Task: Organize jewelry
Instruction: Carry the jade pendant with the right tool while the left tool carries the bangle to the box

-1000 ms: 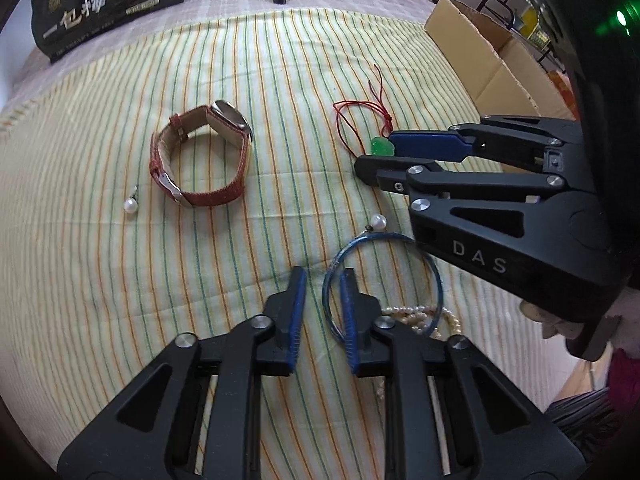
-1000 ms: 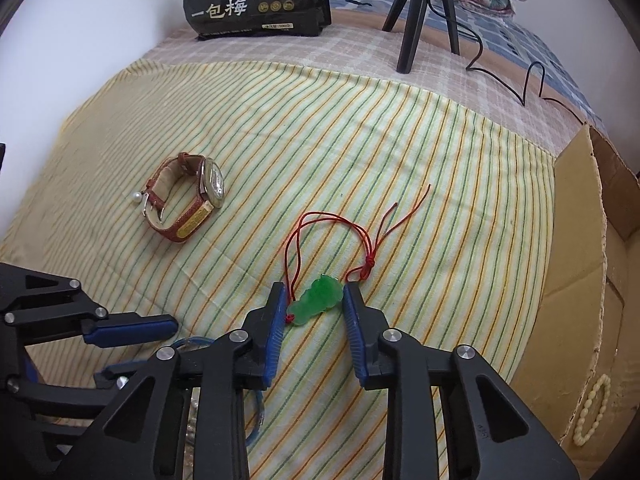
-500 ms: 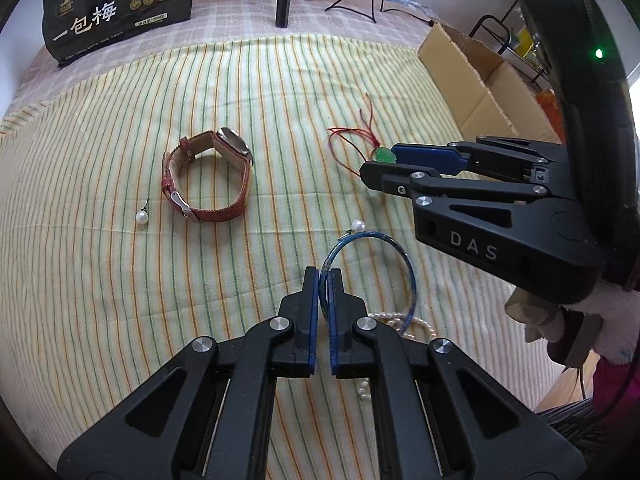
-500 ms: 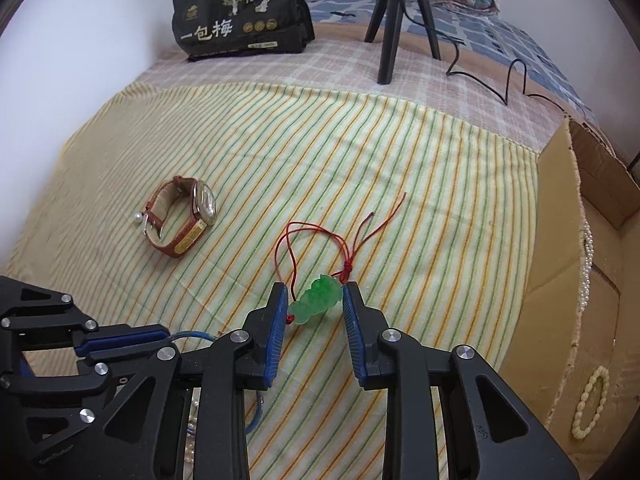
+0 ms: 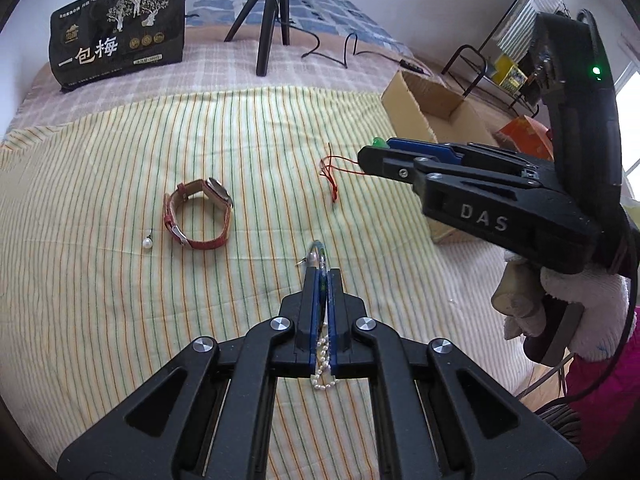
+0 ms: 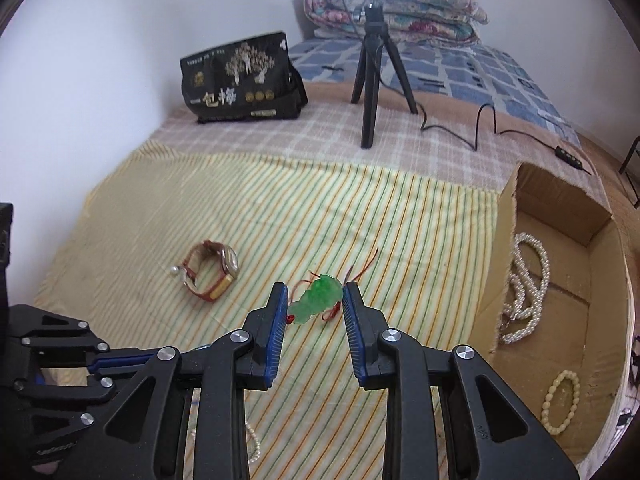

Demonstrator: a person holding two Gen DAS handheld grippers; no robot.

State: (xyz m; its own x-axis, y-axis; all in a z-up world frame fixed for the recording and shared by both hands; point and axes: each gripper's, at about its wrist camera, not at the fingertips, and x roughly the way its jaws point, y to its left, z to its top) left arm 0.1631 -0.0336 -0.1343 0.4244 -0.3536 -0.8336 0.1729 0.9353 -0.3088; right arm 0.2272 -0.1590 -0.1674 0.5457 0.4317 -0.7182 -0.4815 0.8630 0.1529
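Observation:
My left gripper (image 5: 322, 276) is shut on a blue bangle (image 5: 319, 250) and holds it edge-on above the striped cloth (image 5: 120, 152). A pearl strand (image 5: 322, 364) lies below, seen between the fingers. My right gripper (image 6: 314, 300) is shut on a green jade pendant (image 6: 318, 298) with a red cord (image 5: 332, 178) that trails down to the cloth. It holds the pendant in the air, left of the cardboard box (image 6: 560, 320). A red-strapped watch (image 5: 198, 212) and a pearl earring (image 5: 147, 242) lie on the cloth at left.
The box holds pearl necklaces (image 6: 524, 280) and a beaded bracelet (image 6: 562, 402). A black tea bag (image 5: 118, 46), a tripod (image 5: 266, 20) and a cable (image 5: 344, 50) are at the back. Another small earring (image 5: 310, 258) lies by the bangle.
My left gripper closed on the blue bangle and lifted it upright. My right gripper raised the jade pendant off the cloth, its cord trailing, and moved towards the box.

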